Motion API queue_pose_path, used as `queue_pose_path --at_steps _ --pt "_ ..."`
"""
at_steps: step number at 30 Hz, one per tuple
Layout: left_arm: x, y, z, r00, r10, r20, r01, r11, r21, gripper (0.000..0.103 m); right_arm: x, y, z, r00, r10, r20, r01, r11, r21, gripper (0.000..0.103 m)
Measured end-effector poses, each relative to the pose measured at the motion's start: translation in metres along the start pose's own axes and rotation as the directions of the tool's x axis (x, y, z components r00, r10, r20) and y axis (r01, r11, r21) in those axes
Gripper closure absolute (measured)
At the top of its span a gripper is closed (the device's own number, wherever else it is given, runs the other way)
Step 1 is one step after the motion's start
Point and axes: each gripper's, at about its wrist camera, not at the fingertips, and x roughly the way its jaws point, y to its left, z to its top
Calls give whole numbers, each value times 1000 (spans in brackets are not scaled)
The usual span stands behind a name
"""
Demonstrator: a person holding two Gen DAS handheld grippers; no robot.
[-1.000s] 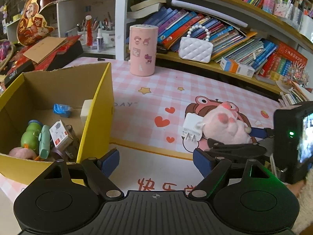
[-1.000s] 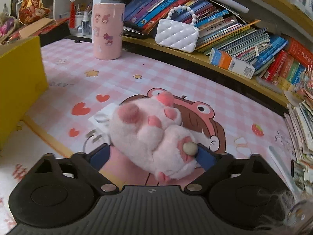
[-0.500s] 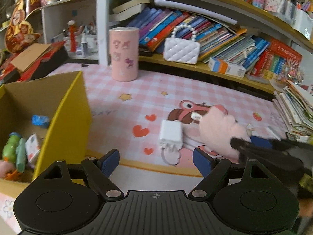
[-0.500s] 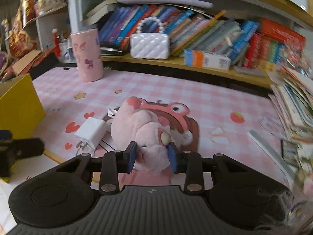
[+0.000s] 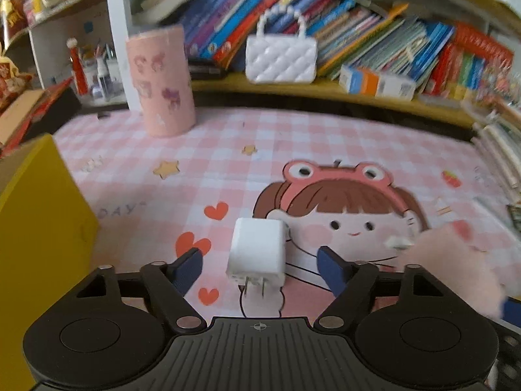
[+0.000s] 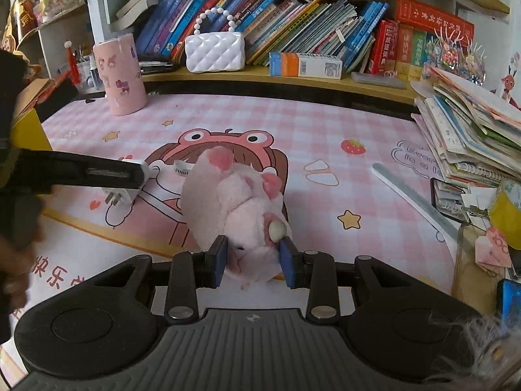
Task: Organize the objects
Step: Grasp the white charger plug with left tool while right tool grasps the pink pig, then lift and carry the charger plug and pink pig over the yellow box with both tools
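A white plug charger [image 5: 257,250] lies on the pink checked mat, prongs toward me, between the open fingers of my left gripper [image 5: 259,265]. My right gripper [image 6: 255,259] is shut on a pink plush toy [image 6: 234,195] and holds it just above the mat. The plush shows blurred at the right edge of the left wrist view [image 5: 456,260]. The left gripper shows in the right wrist view [image 6: 97,172] as a dark bar over the charger [image 6: 130,192]. The yellow box [image 5: 39,221] stands at the left.
A pink cylinder [image 5: 161,79] stands at the back of the mat. A white quilted handbag [image 5: 280,55] and books sit on the shelf behind. A pile of books [image 6: 469,137], a ruler [image 6: 413,202] and a tape roll [image 6: 508,215] lie at the right.
My left gripper moved right and forward so its open fingers now straddle the charger. My right gripper lifted the plush and drew it back to the right, off the charger.
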Motion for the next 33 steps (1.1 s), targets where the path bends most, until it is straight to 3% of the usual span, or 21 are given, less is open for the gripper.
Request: queue_pose_path --at_steps 2,5,7,9,12,15,17,19,22,33 --pt "13 -2 1 1000 9 -18 -9 1000 16 30 1 -1 0 1000 1 -7 -1 1000 0 69" --pt "26 -4 2 999 13 -41 -11 999 43 45 4 -2 1 1000 -3 -20 3 1000 5 62" --pt "30 -2 1 999 -3 -49 5 999 36 61 7 -1 2 1000 -14 -15 14 1000 -1 40" --pt "30 0 2 999 -14 -49 15 999 34 62 13 1 5 1000 -22 -12 22 999 -27 27" --pt "27 3 2 998 -23 -64 25 999 38 62 26 6 11 999 -31 -11 31 997 -73 23" --pt "13 7 2 998 -39 -48 40 999 26 62 42 11 16 999 -39 -10 38 994 -102 23" --pt "3 11 2 998 -56 -39 57 998 7 62 52 12 17 999 -49 -22 46 993 -104 28" --pt "-9 15 1 997 -77 -29 77 997 -9 62 59 12 17 998 -48 -34 45 994 -95 41" --pt "-25 18 0 994 -106 -12 106 994 -20 62 55 12 17 998 -53 -23 51 996 -72 48" --pt "-79 26 -17 983 -175 45 176 984 -20 62 -10 21 -4 1000 -22 0 22 997 71 48"
